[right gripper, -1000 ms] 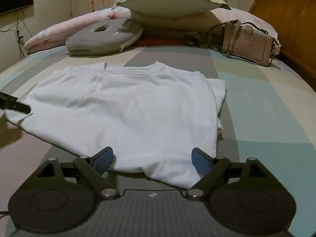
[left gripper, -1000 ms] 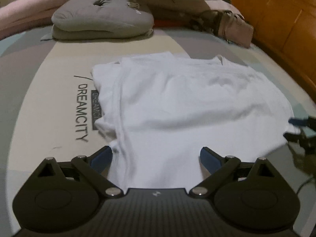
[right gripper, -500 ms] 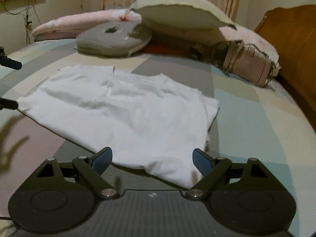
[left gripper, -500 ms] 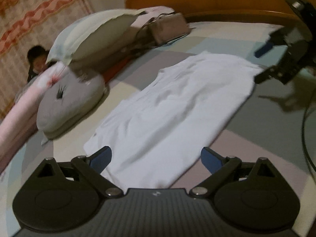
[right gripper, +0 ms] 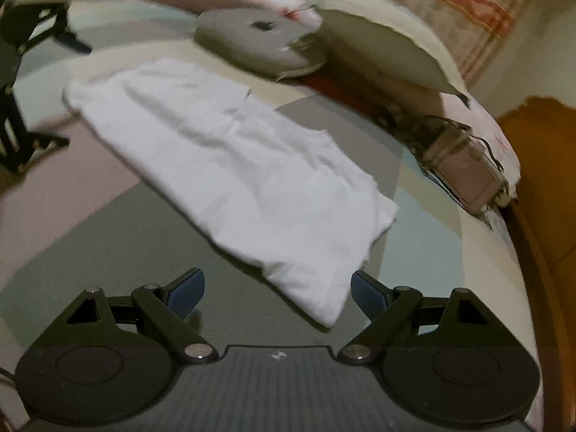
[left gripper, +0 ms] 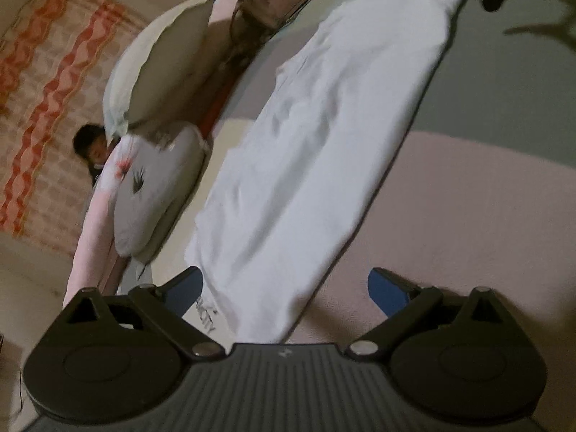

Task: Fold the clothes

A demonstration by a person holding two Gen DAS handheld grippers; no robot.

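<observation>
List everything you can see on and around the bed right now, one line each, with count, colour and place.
shirt: one, white, folded, flat on the middle of the bed
bedspread: one, grey, pink, cream and pale blue blocks, under the shirt
cushion: one, grey, round, beyond the shirt
pillow: one, cream, beside the cushion
handbag: one, beige, by the pillow
headboard: one, brown wood, bed edge
curtain: one, cream with red waves, background
person: one, behind the bed
left gripper: blue fingers, open, near one end of the shirt
right gripper: blue fingers, open, near the other end

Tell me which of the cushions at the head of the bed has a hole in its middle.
The flat, round grey cushion, lying beside the white garment. The cream pillow next to it is plump, pointed at its corners and has no hole.
</observation>
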